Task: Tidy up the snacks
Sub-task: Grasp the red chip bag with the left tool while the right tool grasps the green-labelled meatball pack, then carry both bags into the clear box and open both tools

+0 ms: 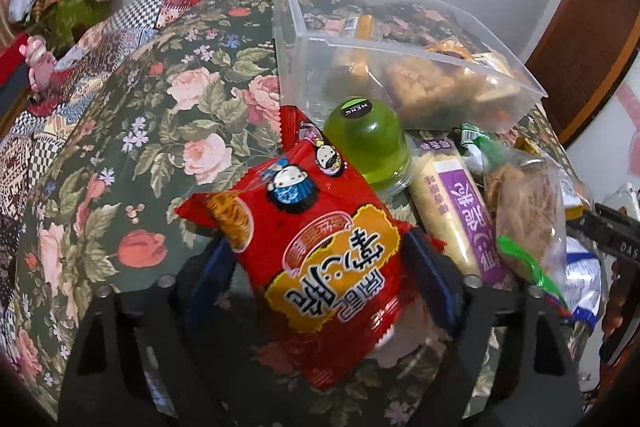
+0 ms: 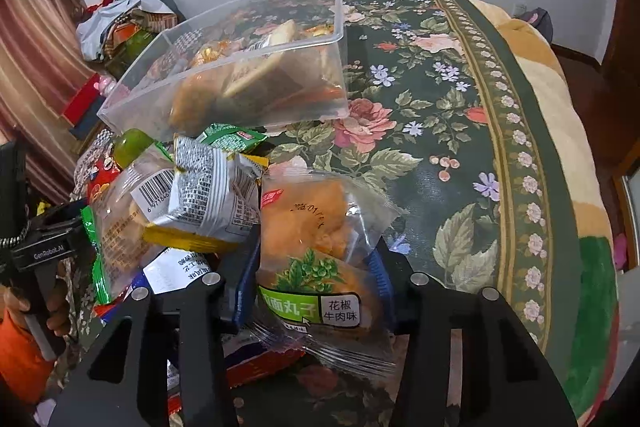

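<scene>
Both grippers clamped on snack packets, clear bin partly filled

The left gripper (image 1: 320, 267) is closed on a red noodle packet (image 1: 320, 251); the right gripper (image 2: 316, 275) is closed on a clear bag of orange puffs (image 2: 316, 247). Ahead of both sits the clear plastic bin (image 2: 224, 83), already holding several snacks. A green jelly cup (image 1: 368, 143), a purple-labelled packet (image 1: 456, 211) and other packets lie loose beside the grippers, left to sort.

Surface is a bed or table, can't tell which, under a dark green floral cloth (image 2: 432, 163), gold-patterned border on right. On it: clear plastic bin (image 2: 224, 83) holding wrapped snacks, far side. Loose snack pile (image 2: 208, 195) just in front of bin: green jelly cup (image 1: 366, 143), purple-labelled stick pack (image 1: 456, 211), other packets overlapping.
</scene>
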### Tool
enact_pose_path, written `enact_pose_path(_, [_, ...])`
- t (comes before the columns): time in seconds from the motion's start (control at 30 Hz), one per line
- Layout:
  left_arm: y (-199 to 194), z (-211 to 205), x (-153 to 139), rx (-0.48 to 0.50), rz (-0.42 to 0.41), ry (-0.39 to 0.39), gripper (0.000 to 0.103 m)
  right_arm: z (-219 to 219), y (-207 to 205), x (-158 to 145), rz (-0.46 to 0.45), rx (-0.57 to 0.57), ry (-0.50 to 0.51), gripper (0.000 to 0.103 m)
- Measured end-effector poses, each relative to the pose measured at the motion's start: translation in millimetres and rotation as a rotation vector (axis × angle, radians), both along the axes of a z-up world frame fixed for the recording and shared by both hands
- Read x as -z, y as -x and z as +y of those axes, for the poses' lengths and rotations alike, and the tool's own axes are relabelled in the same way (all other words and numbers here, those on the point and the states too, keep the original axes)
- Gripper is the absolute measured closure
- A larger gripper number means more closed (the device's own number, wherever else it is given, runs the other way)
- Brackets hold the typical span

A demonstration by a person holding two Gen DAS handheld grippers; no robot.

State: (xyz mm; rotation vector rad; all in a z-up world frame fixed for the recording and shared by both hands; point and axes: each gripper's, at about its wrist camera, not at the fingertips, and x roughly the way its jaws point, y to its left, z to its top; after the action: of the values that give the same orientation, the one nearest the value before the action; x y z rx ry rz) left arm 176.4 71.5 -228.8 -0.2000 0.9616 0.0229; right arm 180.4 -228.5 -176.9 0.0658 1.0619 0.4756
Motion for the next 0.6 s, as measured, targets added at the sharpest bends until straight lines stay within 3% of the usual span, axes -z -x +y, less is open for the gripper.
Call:
enact_pose_path(0.07, [5.6,0.2,-1.2,0.004,-0.005,-0.010,0.026,-1.1,1.8,-2.2,-0.011,0.000,0.008,0.058])
enact_pose_path(0.33, [28.8,4.4,-17.4,0.011,-0.031,-0.052,0.027,-10.9,1.6,-24.1,-0.073,0.026,0.010,0.059])
enact_pose_path(0.6, [37.2,9.8,-64.6,0.008,-0.128,-0.056,0.027,-10.2,-5.5,-55.8,-0.160,0.039,-0.020,0.059])
